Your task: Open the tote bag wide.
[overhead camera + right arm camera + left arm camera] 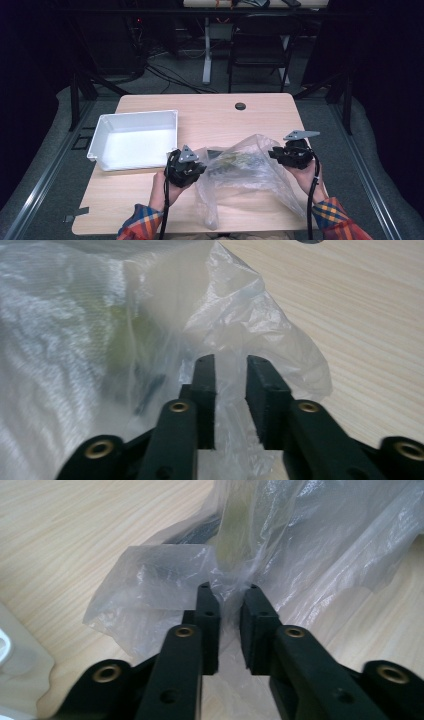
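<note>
A crumpled clear plastic bag [245,167] lies on the wooden table [210,107] between my two grippers, with yellow-green and dark contents dimly visible inside. My left gripper [199,169] is at the bag's left edge. In the left gripper view [228,592] its jaws stand a narrow gap apart, with gathered film of the bag [325,540] between the tips. My right gripper [273,153] is at the bag's raised right side. In the right gripper view [230,362] its jaws are also parted, with thin film of the bag [75,315] lying in the gap.
An empty white bin [137,114] stands at the table's left, and its corner [20,655] lies close to my left gripper. A dark round grommet [240,106] sits near the far edge. Chairs and cables stand beyond the table.
</note>
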`<state>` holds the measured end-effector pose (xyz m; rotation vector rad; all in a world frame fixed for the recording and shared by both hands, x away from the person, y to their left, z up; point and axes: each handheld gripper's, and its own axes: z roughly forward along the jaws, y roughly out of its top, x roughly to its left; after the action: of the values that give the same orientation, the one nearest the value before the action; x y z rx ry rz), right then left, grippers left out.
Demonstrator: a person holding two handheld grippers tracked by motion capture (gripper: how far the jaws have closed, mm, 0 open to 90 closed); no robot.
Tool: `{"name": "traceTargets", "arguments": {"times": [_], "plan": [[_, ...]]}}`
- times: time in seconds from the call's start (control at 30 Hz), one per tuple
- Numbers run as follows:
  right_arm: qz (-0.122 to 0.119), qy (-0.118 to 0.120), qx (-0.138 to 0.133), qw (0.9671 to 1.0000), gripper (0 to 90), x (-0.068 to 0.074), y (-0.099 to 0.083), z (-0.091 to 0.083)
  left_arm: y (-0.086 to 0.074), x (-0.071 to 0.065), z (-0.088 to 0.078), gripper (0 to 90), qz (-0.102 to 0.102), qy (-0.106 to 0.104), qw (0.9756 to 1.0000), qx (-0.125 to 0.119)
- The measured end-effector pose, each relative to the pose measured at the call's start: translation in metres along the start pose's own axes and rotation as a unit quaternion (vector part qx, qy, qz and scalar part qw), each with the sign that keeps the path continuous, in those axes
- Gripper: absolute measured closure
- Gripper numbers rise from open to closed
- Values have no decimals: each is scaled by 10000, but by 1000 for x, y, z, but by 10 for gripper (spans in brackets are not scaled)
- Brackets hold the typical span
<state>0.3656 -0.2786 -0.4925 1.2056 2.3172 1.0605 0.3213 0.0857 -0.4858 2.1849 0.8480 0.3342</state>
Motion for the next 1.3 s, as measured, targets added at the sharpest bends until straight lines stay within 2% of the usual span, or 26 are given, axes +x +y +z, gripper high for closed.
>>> {"name": "traceTargets", "arguments": {"times": [0.07, 0.1, 0.2, 0.27, 0.37, 0.4, 0.57, 0.63, 0.7, 0.73, 0.8, 0.87, 0.9, 0.97, 1.0, 1.07, 1.2, 1.23, 1.3], "plan": [[-32, 29, 105, 9999, 554, 1, -1, -4, 2, 2, 3, 850, -39, 121, 9999, 0], [-32, 29, 105, 9999, 554, 1, -1, -4, 2, 2, 3, 853, -39, 121, 9999, 0], [-41, 13, 139, 9999, 474, 2, -3, -13, 7, 4, 7, 858, -126, 211, 9997, -15], [-74, 2, 63, 10000, 427, 3, -3, -19, 10, 6, 8, 857, -183, 251, 9995, -28], [-275, 77, -124, 9995, 356, 11, 1, -31, 12, 9, 10, 855, -243, 296, 9993, -39], [-275, 77, -124, 9995, 356, 11, 1, -31, 13, 10, 10, 855, -255, 318, 9992, -39], [-674, 303, -297, 9968, 307, 29, 9, -42, 16, 16, 11, 851, -335, 383, 9987, -72], [-835, 501, -406, 9944, 295, 38, 12, -48, 17, 17, 12, 850, -370, 388, 9985, -67], [-868, 546, -386, 9940, 295, 40, 13, -48, 19, 18, 13, 850, -402, 385, 9984, -84], [-992, 610, -344, 9926, 304, 44, 14, -47, 19, 18, 14, 849, -383, 383, 9985, -57], [-1081, 595, -192, 9922, 353, 47, 14, -44, 21, 19, 15, 848, -388, 422, 9983, -56], [-1131, 552, -28, 9920, 530, 47, 13, -38, 21, 21, 17, 843, -374, 457, 9982, -54], [-1107, 480, 5, 9927, 610, 46, 12, -34, 21, 22, 17, 841, -379, 444, 9983, -32], [-909, 470, -35, 9947, 747, 39, 10, -27, 21, 23, 19, 837, -367, 459, 9983, 20], [-854, 452, -52, 9953, 792, 36, 10, -25, 21, 24, 21, 836, -360, 489, 9982, 34], [-690, 268, -34, 9973, 863, 27, 11, -13, 21, 25, 23, 834, -316, 563, 9979, 92], [-543, 121, 68, 9984, 871, 19, 14, 0, 21, 28, 29, 830, -288, 687, 9970, 192], [-457, 71, 149, 9988, 869, 15, 13, 9, 20, 29, 32, 829, -282, 725, 9967, 218], [-395, -7, 256, 9989, 862, 11, 12, 16, 19, 32, 37, 827, -304, 778, 9961, 287]]}}
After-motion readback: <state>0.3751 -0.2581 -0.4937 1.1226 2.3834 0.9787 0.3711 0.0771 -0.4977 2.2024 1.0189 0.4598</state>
